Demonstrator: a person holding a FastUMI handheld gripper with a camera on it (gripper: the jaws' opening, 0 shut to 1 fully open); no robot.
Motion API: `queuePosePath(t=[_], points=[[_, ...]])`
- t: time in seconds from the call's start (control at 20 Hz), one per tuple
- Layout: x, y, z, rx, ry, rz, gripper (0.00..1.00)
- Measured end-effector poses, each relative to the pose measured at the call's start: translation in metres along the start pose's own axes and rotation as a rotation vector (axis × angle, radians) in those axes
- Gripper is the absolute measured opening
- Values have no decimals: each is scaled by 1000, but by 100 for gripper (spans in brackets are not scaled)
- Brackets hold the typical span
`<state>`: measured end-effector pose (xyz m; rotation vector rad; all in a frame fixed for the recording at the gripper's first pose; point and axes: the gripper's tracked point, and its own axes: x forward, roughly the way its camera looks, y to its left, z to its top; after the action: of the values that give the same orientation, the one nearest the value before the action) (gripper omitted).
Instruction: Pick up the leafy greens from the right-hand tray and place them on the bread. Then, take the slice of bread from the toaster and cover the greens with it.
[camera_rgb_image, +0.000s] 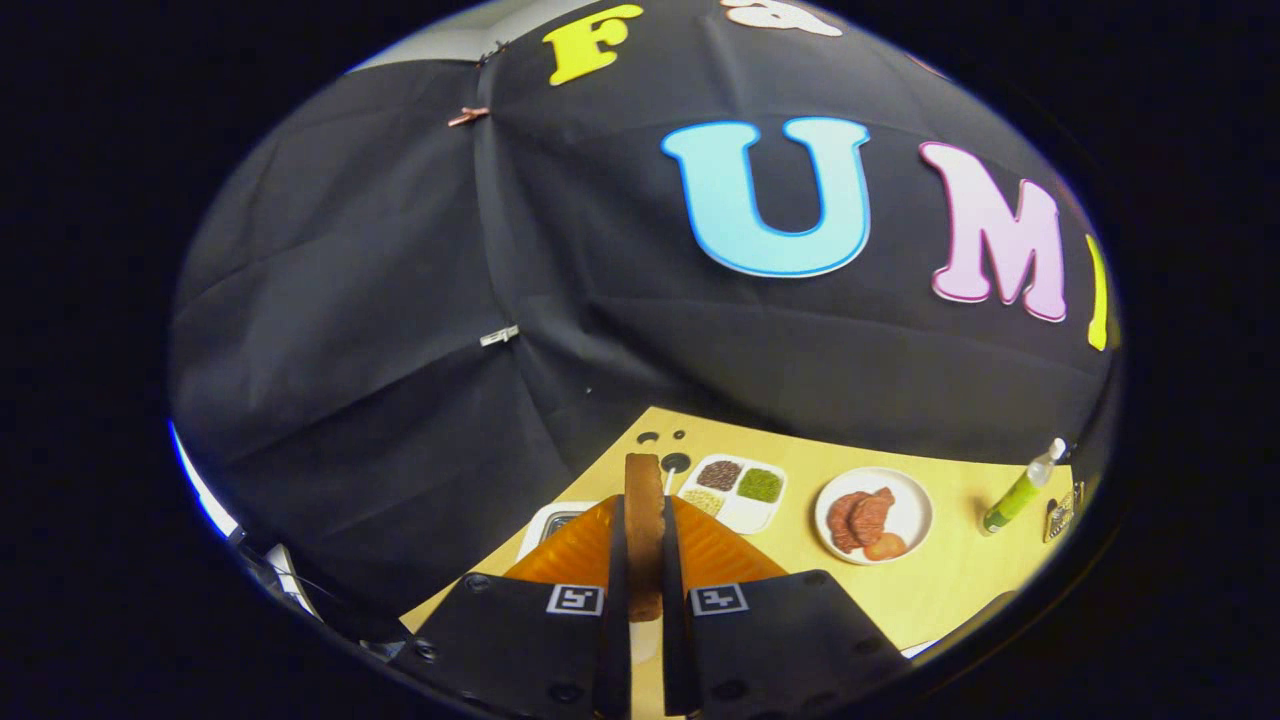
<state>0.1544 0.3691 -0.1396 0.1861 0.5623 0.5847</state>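
My gripper (645, 545) is shut on a slice of bread (644, 500), which stands on edge between the two orange fingers (575, 545) and rises past their tips, lifted above the yellow table (940, 590). Just beyond the left finger shows part of a white appliance with a dark opening, likely the toaster (553, 522). Beyond the right finger lies a white divided tray (745, 512) with green, brown and pale fillings in its compartments.
A round white plate (912, 505) with reddish-brown meat pieces sits right of the divided tray. Farther right stands a tilted green bottle (1020, 492) with a white pump, then a small object at the table's edge. Small dark holes mark the table's far corner.
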Motion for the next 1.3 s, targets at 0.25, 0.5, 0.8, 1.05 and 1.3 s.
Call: queuePosePath(t=[0.25,0.5,0.8,1.05,1.3], points=[[-47,-63,-3,49,-42,-108,17],[-86,-129,-51,88,-22,-255,17],[-91,-154,-150,193,67,-329,17],[-67,-138,-203,299,108,-309,17],[-48,-125,-221,485,76,-266,17]])
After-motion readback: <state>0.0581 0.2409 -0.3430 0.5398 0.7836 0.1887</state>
